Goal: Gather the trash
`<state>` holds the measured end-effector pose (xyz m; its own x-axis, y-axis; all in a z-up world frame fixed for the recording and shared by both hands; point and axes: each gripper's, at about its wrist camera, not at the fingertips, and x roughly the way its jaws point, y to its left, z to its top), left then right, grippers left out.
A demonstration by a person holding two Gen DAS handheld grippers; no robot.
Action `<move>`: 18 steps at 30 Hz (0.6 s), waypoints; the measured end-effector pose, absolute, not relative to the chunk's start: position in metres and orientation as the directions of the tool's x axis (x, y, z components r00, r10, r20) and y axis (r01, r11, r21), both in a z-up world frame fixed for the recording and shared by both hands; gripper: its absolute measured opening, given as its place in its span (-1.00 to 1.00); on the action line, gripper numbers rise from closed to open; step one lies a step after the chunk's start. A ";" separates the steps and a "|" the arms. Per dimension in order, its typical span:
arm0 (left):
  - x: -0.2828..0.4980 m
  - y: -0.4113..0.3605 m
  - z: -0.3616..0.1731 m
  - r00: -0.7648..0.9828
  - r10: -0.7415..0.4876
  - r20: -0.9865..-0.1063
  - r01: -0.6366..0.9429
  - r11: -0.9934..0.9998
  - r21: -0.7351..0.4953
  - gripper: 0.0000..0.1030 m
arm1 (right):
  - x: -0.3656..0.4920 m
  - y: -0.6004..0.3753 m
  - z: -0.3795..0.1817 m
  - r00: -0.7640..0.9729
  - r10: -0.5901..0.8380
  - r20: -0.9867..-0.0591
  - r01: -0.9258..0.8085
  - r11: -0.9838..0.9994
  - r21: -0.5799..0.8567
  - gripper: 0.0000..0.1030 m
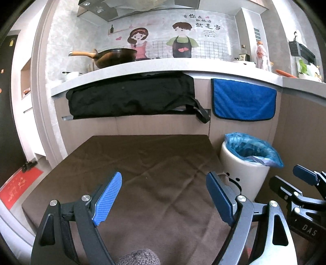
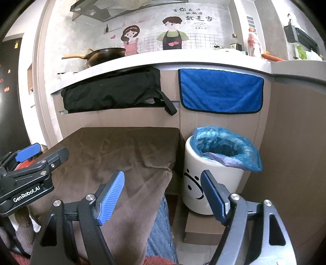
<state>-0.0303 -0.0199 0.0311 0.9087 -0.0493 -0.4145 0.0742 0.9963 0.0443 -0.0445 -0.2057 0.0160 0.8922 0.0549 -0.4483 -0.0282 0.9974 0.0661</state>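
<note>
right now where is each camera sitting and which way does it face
Left wrist: on the left gripper, looking over the brown cloth at the counter; its blue fingers show.
Right wrist: on the right gripper, facing the white bin; left gripper at its left edge.
Shared: cloth, bin, blue towel.

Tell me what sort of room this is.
A home kitchen, most likely: a wok sits on the counter under a range hood, and a white trash bin with a blue liner stands by the cabinets.

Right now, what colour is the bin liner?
Blue liner in the white bin; clearest in the right wrist view.
</note>
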 end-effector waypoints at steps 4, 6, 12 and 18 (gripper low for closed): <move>-0.029 -0.021 0.031 0.907 -0.052 -0.419 0.078 0.996 0.044 0.65 | -0.043 -0.208 0.016 0.891 0.058 -0.450 -0.029 0.997 0.071 0.45; -0.029 -0.021 0.031 0.906 -0.055 -0.420 0.081 0.996 0.045 0.65 | -0.043 -0.208 0.016 0.891 0.058 -0.450 -0.029 0.997 0.070 0.45; -0.029 -0.022 0.031 0.906 -0.055 -0.421 0.081 0.996 0.044 0.65 | -0.042 -0.209 0.016 0.891 0.058 -0.451 -0.030 0.997 0.069 0.45; -0.030 -0.025 0.031 0.906 -0.050 -0.421 0.075 0.996 0.044 0.65 | -0.043 -0.208 0.016 0.890 0.057 -0.451 -0.029 0.997 0.070 0.45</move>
<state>-0.0300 -0.0247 0.0310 0.9057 -0.0499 -0.4210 0.0754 0.9962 0.0441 -0.0430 -0.2083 0.0158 0.8905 0.0573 -0.4514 -0.0285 0.9971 0.0702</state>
